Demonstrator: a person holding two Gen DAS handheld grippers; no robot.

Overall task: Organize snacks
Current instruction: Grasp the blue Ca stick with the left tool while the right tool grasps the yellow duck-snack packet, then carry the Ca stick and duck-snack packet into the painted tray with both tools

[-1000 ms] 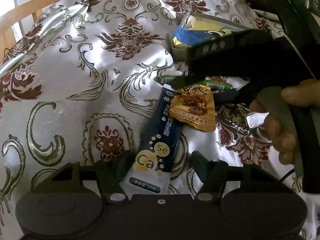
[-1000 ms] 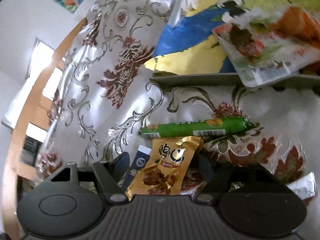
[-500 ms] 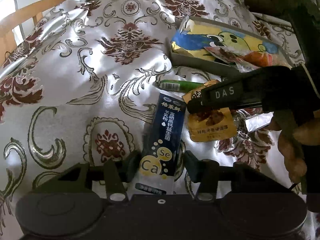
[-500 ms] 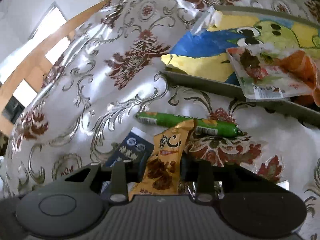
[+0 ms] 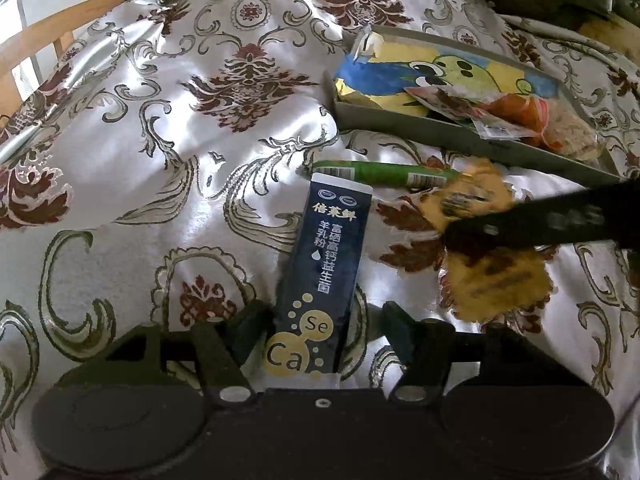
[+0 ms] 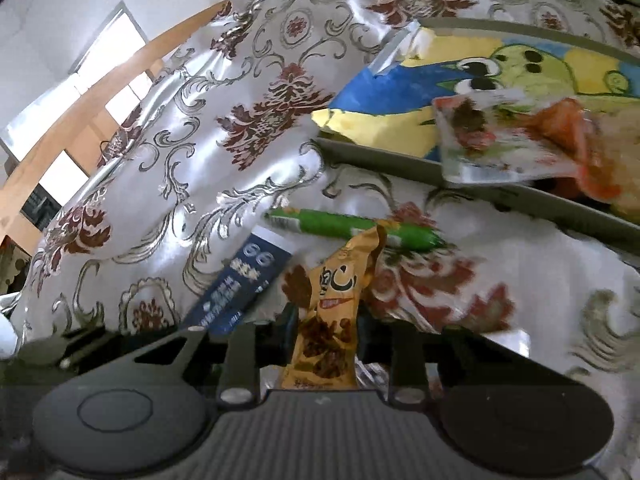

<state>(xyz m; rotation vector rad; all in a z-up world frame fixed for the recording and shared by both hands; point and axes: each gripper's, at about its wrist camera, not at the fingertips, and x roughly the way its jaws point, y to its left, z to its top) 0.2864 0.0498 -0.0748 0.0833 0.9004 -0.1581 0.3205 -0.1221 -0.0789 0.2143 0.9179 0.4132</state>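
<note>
Patterned satin cloth (image 5: pixel 168 128) covering the surface. Right gripper (image 6: pixel 322 320), angled downward, fingers just closed, pinching an orange packet (image 6: pixel 328 320). Left gripper (image 5: pixel 324 320), fingers just reopening, straddles a flat blue sachet (image 5: pixel 324 264), its left finger against the sachet's edge; tray (image 5: pixel 440 136) beyond.

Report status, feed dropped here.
Right gripper just closed on orange packet. Left gripper open astride blue sachet. Green stick lies before tray.

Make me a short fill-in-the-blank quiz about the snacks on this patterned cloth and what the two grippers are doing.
1. The right gripper is shut on the ____ packet.
2. The dark blue sachet lies between the fingers of the ____ gripper.
3. The green sausage stick lies ____ the tray.

Missing words: orange; left; outside
</note>
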